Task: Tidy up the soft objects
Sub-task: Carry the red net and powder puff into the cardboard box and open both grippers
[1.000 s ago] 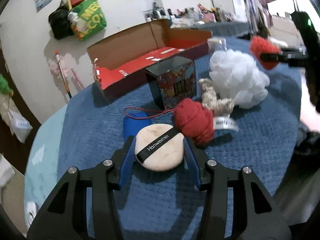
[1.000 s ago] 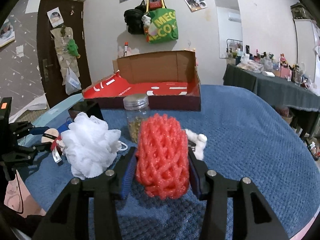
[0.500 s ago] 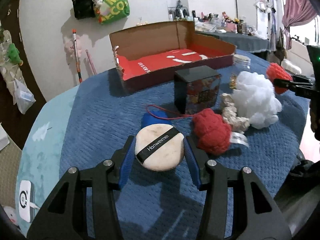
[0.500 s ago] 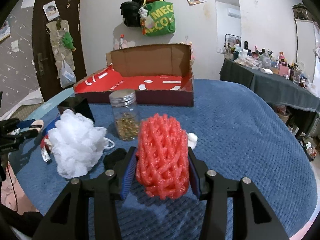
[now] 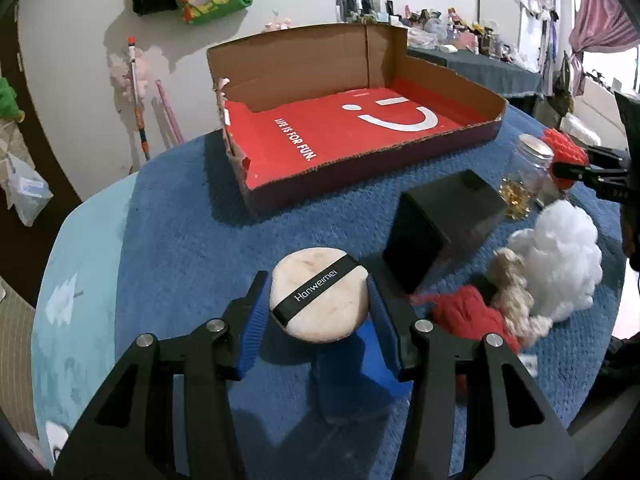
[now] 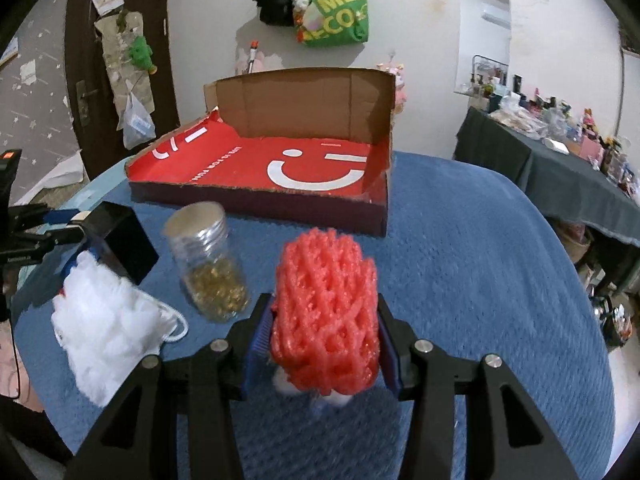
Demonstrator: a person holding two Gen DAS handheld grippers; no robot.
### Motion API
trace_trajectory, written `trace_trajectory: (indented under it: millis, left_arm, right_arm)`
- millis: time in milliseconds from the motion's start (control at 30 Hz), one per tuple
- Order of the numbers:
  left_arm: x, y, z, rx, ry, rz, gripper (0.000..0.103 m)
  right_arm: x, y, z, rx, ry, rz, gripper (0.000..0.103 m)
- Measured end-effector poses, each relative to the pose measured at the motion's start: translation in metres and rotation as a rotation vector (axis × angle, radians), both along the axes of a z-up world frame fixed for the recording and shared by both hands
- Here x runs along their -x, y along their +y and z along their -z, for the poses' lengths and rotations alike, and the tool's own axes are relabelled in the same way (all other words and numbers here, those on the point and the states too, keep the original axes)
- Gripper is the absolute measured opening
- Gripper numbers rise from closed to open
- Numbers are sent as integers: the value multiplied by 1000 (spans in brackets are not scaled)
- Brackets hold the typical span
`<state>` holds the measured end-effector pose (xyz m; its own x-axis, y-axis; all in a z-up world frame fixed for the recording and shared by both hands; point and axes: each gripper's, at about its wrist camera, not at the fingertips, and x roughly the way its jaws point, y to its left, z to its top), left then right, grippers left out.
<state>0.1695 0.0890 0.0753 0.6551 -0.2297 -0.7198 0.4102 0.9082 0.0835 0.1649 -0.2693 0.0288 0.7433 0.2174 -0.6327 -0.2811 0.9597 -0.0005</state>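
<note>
Left gripper (image 5: 320,312) closed on the round powder puff (image 5: 319,294), pads pressed on both sides, black band turned upward. Held above the blue cloth (image 5: 180,208), tilted downward and aimed at the far red cardboard box (image 5: 340,132). Right gripper (image 6: 325,332) clamped on the red foam net (image 6: 326,312), also tilted down, raised over the cloth and facing the same box (image 6: 280,160). Seen to the right of the left gripper: black cube box (image 5: 444,220), red yarn ball (image 5: 468,316), white bath pouf (image 5: 560,256), glass jar (image 5: 528,172). Near the right gripper, on its left: jar (image 6: 208,264) and pouf (image 6: 108,328).
</note>
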Motion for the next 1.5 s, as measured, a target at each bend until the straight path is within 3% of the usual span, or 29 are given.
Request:
trace_trajectory:
  millis: [700, 1033, 1267, 1500]
  left_arm:
    - [-64, -37, -31, -22, 19, 185, 46]
    - [-96, -69, -42, 37, 60, 262, 47]
    - [-126, -94, -45, 51, 78, 230, 47]
    - [-174, -115, -41, -1, 114, 124, 47]
  right_arm:
    - [-78, 13, -28, -75, 124, -216, 50]
    - [-111, 41, -38, -90, 172, -309, 50]
    - [-145, 64, -46, -118, 194, -312, 50]
    - [-198, 77, -46, -104, 247, -219, 51]
